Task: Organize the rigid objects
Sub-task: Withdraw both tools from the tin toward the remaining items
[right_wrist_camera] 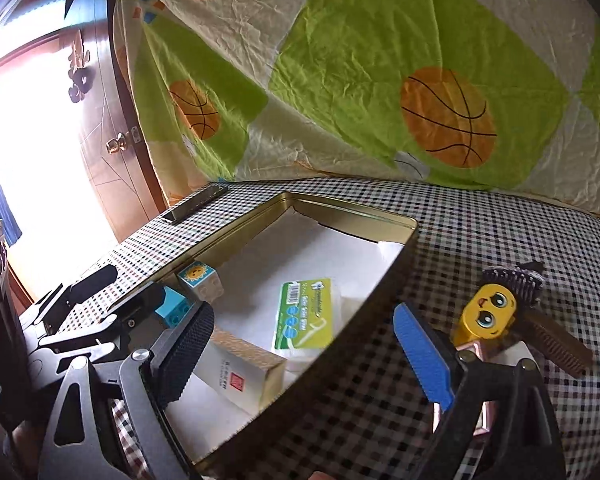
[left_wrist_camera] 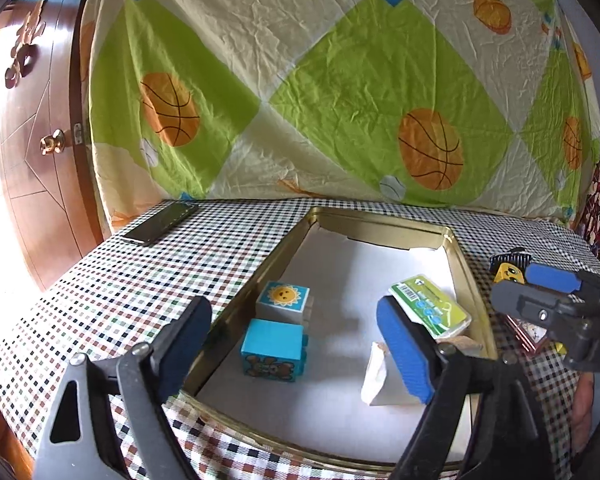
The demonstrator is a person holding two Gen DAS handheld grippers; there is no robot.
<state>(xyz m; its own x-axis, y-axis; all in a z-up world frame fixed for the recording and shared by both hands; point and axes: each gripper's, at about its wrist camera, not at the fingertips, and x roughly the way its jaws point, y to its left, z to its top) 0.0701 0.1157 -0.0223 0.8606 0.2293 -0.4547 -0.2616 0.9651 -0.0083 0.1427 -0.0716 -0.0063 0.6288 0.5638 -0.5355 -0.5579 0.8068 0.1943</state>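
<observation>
A gold tin box (left_wrist_camera: 380, 220) (right_wrist_camera: 352, 210) lined with white paper sits on the checked tablecloth. In it are a sun-print block (left_wrist_camera: 283, 300) (right_wrist_camera: 199, 278), a blue bear-print block (left_wrist_camera: 272, 348) (right_wrist_camera: 172, 308), a green-labelled packet (left_wrist_camera: 430, 306) (right_wrist_camera: 306, 314) and a white carton (left_wrist_camera: 374, 380) (right_wrist_camera: 240, 368). My left gripper (left_wrist_camera: 296, 354) is open and empty over the tin's near end. My right gripper (right_wrist_camera: 308, 354) is open and empty, straddling the tin's right wall. A yellow cartoon-face item (right_wrist_camera: 486, 314) (left_wrist_camera: 508, 274) with a dark brush (right_wrist_camera: 516, 276) lies right of the tin.
A black phone (left_wrist_camera: 160, 224) (right_wrist_camera: 196, 204) lies at the table's far left. A brown comb (right_wrist_camera: 556, 344) lies by the yellow item. A basketball-print sheet (left_wrist_camera: 320, 80) hangs behind the table. A wooden door (left_wrist_camera: 40, 140) stands left.
</observation>
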